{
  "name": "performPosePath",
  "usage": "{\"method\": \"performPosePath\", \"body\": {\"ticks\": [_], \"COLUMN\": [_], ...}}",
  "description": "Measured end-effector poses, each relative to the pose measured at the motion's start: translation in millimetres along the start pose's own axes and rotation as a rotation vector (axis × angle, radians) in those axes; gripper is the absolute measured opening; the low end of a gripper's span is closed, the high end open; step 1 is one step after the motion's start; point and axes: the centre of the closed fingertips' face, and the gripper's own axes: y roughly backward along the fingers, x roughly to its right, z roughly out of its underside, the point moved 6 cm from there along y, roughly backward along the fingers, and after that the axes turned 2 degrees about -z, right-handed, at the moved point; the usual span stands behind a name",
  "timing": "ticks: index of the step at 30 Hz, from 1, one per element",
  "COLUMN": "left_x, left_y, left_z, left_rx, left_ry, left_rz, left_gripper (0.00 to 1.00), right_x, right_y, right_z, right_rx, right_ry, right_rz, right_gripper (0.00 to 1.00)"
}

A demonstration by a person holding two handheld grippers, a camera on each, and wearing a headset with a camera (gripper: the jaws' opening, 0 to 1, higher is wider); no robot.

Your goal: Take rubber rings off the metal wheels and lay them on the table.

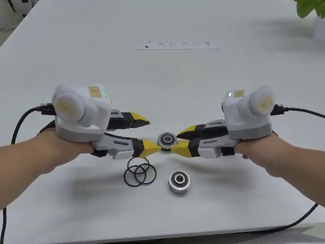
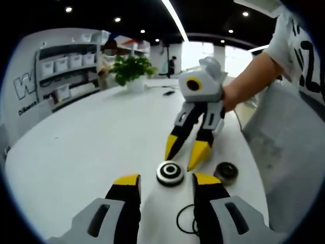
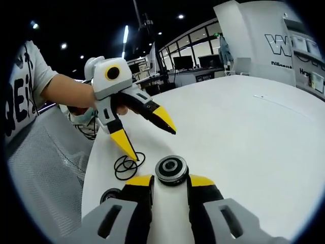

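Observation:
A metal wheel (image 1: pixel 167 140) lies on the white table (image 1: pixel 167 86) between both grippers. My right gripper (image 1: pixel 175 140) is partly open, and the wheel (image 3: pixel 171 169) sits right at its yellow tips; contact is unclear. From the other side my left gripper (image 1: pixel 151 134) stands wide open, its lower jaw reaching the wheel (image 2: pixel 170 173). A second wheel (image 1: pixel 179 180) lies nearer to me. Several loose black rubber rings (image 1: pixel 139 172) lie overlapped to its left. In the left gripper view the right gripper (image 2: pixel 183 158) faces me, and the left gripper (image 3: pixel 153 144) appears in the right gripper view.
A white power strip (image 1: pixel 177 46) lies far back on the table, and a potted plant (image 1: pixel 310 7) stands at the far right corner. Black cables trail from both grippers toward the table's near edge (image 1: pixel 167 236). A person's sleeve and body (image 2: pixel 289 127) are close on the right.

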Motion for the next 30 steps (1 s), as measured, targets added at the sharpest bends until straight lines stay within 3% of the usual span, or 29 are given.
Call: {"method": "performPosePath", "body": {"ticks": [15, 22, 30], "left_x": [4.7, 4.0, 6.3], "left_y": [-21.3, -24.2, -27.2], "left_z": [-2.2, 0.6, -0.6], "left_rx": [-0.016, -0.045, -0.049], "left_ry": [-0.013, -0.028, -0.063], "left_rz": [0.023, 0.017, 0.021], "left_gripper": [0.24, 0.19, 0.14], "right_x": [4.2, 4.5, 7.7], "right_y": [-0.2, -0.2, -2.0], "right_z": [2.3, 4.1, 5.3], "right_rx": [0.011, -0.005, -0.001], "right_ry": [0.013, 0.033, 0.03], "right_rz": [0.004, 0.006, 0.015], "right_gripper": [0.2, 0.2, 0.21]}}
